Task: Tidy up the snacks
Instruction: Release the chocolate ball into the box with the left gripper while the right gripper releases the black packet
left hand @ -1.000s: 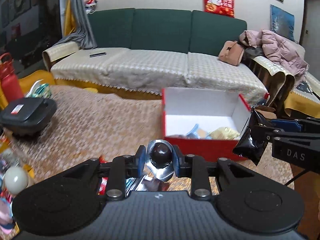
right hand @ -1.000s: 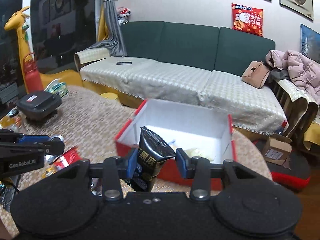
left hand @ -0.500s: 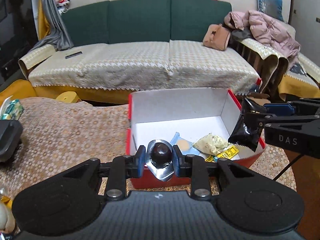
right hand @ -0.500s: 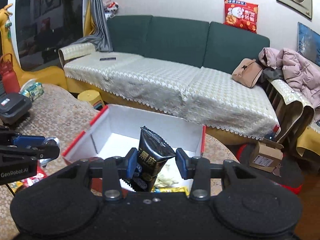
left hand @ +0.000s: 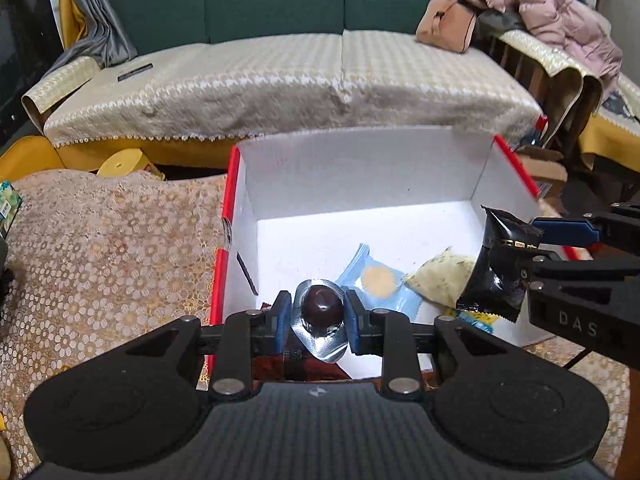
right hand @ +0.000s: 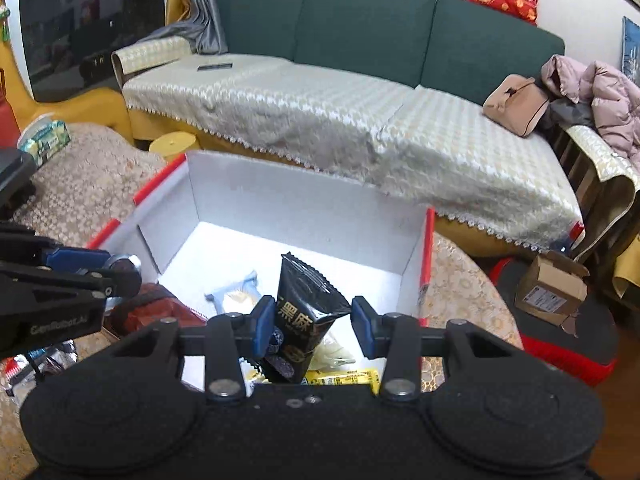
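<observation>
Both grippers had come forward and down over the box (left hand: pixel 360 168), the left gripper (left hand: pixel 316 316) clamping a foil-cupped chocolate (left hand: pixel 322 308) near its front-left corner, the right gripper (right hand: pixel 312 322) pinching a black packet (right hand: pixel 306 308) by its right wall, seemingly ready to drop.

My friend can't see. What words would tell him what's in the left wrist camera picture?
The left tongs pinch a dark round chocolate in a silver foil blister over an open red cardboard box with white walls. The right tongs hold a shiny black snack packet at the box's right side. Blue and yellow snack packets lie inside; a green sofa stands behind.
</observation>
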The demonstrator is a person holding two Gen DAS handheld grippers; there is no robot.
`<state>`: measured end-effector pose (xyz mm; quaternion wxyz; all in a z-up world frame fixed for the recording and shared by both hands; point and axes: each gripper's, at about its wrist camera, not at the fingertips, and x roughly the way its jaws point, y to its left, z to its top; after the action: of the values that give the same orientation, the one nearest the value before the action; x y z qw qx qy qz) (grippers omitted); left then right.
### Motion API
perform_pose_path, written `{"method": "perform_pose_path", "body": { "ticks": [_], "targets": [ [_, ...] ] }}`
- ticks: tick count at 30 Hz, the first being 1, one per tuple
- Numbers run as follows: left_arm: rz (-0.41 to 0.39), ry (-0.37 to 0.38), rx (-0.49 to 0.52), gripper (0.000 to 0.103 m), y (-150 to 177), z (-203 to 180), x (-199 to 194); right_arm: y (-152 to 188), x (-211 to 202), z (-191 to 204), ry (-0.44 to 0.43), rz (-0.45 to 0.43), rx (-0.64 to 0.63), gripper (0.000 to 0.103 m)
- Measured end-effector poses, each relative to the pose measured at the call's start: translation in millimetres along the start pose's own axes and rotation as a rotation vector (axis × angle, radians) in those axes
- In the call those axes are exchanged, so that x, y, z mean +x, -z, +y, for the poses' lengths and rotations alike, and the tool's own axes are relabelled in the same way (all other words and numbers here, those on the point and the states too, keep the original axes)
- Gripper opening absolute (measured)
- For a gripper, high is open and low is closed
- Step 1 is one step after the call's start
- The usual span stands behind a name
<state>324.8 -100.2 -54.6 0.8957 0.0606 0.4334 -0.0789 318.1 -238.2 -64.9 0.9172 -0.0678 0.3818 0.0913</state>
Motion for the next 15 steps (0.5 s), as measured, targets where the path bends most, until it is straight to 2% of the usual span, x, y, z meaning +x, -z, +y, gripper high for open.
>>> {"method": "perform_pose_path", "body": {
  "ticks": [9, 15],
  "targets": [
    [0.068, 0.0, 0.01, 0.027, 7, -4, 29, 9, 23, 0, -0.028, 0.049, 0.016, 0.041],
    [0.067, -0.002, 0.007, 0.028, 7, -4, 32, 14, 29, -2, -0.037, 0.073, 0.029, 0.041]
  ]
}}
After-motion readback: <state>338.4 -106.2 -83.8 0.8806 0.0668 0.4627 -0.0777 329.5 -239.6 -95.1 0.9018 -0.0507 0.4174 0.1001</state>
